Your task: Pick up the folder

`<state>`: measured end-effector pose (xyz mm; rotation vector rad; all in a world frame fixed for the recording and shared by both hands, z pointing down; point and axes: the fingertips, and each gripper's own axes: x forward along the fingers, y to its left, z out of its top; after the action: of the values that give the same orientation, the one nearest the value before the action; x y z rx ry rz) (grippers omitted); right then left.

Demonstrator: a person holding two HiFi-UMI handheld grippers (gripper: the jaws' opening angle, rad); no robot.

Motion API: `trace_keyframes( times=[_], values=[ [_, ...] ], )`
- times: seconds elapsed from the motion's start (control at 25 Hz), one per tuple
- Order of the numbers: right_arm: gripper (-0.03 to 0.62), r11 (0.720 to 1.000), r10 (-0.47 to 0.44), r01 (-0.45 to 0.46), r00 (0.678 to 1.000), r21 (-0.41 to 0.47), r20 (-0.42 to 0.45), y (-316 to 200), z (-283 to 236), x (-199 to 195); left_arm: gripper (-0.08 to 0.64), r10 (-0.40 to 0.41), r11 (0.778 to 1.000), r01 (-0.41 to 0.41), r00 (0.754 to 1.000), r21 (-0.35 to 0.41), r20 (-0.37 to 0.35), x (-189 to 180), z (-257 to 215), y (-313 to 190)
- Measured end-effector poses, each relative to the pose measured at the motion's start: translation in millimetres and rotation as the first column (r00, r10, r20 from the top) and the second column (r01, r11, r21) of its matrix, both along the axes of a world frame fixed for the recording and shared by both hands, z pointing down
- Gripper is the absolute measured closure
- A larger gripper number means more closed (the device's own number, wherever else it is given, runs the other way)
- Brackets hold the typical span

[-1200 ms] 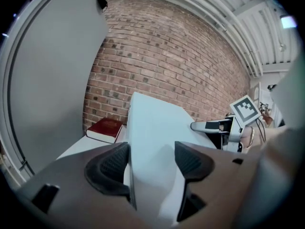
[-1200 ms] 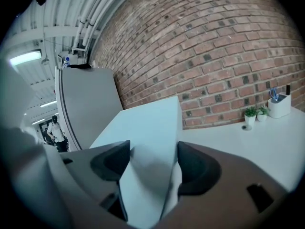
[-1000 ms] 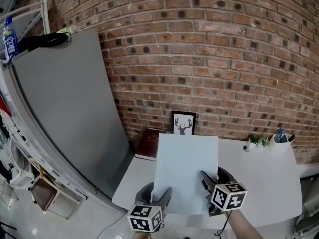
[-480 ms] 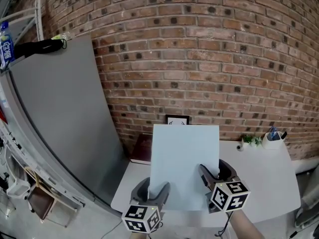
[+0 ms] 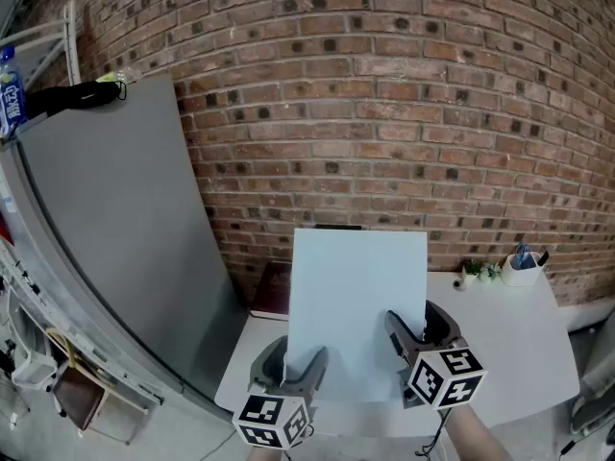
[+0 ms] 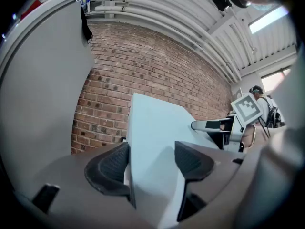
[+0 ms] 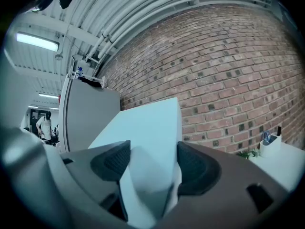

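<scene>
Pale-blue flat rectangular folder [image 5: 357, 296] upright, pinched at bottom by L claw [image 5: 294, 366] & R claw [image 5: 415, 331].

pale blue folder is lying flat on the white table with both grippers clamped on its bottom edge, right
No: the head view shows the folder held upright, not lying flat on the table. The left gripper and right gripper do clamp its bottom edge.

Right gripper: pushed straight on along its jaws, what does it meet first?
Likely the brick wall. The right gripper is shut on the folder, which moves with it; beyond the sheet only bricks show, though depth is unclear.
</scene>
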<state>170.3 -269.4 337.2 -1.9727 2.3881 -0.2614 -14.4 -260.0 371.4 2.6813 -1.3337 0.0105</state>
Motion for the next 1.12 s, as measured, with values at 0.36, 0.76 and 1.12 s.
trace_keyframes(
  times=[0.36, 0.76, 1.12],
  values=[
    [0.285, 1.0, 0.013, -0.013, 1.0, 0.005, -0.008, 6.0, -3.4, 2.4, 0.265, 0.011, 1.0, -0.011, 1.0, 0.013, -0.01, 2.6, -2.1, 4.3],
    [0.291, 1.0, 0.028, -0.027, 0.999, 0.014, -0.024, 8.5, -6.5, 7.3, 0.265, 0.022, 1.0, -0.021, 1.0, 0.015, -0.017, 7.9, -3.3, 4.4],
    [0.291, 0.999, 0.032, -0.032, 0.999, 0.021, -0.024, 6.9, -7.3, 11.6, 0.265, 0.023, 1.0, -0.022, 1.0, 0.017, -0.017, 12.2, -4.2, 2.6]
  ],
)
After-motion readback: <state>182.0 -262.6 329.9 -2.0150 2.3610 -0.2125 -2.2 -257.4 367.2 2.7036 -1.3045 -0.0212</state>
